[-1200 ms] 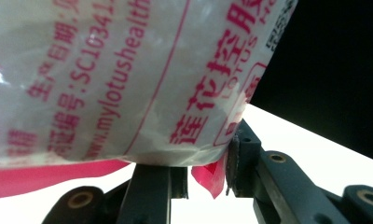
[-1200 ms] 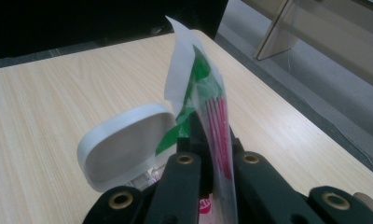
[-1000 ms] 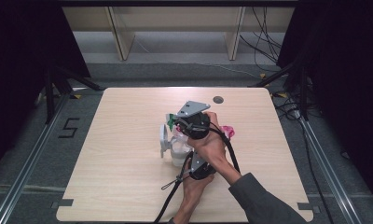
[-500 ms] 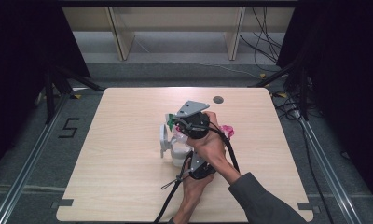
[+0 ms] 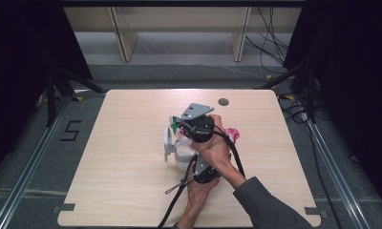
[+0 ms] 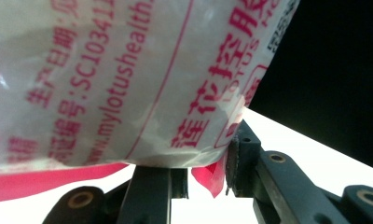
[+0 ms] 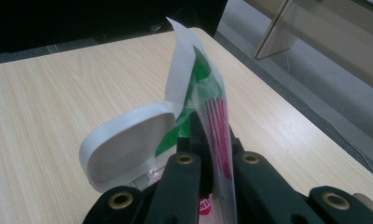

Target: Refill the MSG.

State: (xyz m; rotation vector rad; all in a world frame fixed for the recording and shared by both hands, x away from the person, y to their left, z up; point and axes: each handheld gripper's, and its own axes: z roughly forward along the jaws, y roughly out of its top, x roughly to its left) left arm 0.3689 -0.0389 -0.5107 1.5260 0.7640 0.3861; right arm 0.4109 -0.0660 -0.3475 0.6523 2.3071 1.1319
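A small white tub with its flip lid open stands mid-table. My right gripper is just above it, shut on a thin clear sachet with green and red print that sticks up between the jaws. The white lid lies just left of my right gripper. My left gripper is shut on the pink lower edge of a translucent white bag with red lettering. From above, the left gripper sits under the right hand, with the bag's pink part showing to the right.
The wooden table has a dark round hole near its far edge. Black cables trail from the grippers toward the near edge. Dark stands and rails flank the table on the floor.
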